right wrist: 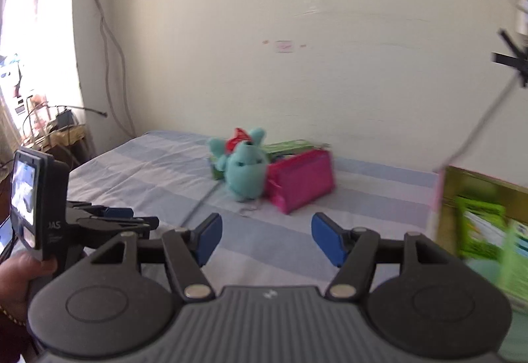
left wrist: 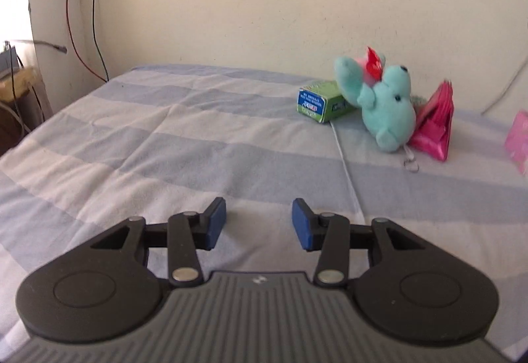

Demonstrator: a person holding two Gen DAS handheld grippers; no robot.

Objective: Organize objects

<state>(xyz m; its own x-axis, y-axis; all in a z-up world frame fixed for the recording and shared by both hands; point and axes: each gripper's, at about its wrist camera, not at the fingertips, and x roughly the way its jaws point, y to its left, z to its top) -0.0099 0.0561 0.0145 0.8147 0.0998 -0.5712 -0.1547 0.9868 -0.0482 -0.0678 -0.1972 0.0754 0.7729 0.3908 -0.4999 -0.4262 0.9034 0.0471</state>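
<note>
Both grippers hang over the near part of a bed (left wrist: 165, 138) covered in a soft, wrinkled sheet of pale blue and cream stripes. The left gripper (left wrist: 259, 222) has its blue pads set apart with nothing between them; the right gripper (right wrist: 265, 237) stands wider apart, likewise empty. The goods to be sorted sit in a cluster at the far side, against the cream wall (left wrist: 231, 0). A teal plush (left wrist: 389, 105), with a red and pink trim at its head, leans tilted on a small green box (left wrist: 321, 104) to its left and touches a pink pouch (left wrist: 435, 122) to its right. The plush is judged light, soft and yielding; it should compress under the pads, so a hold across the round body looks sounder than one on a limb. A thin loop lies on the sheet just near of it and may snag. The box appears to be stiff card with flat faces, best taken across its narrow sides. The pouch looks glossy and limp, perhaps slippery. A green carton (right wrist: 481, 231) stands blurred at the near right in the right wrist view.
</note>
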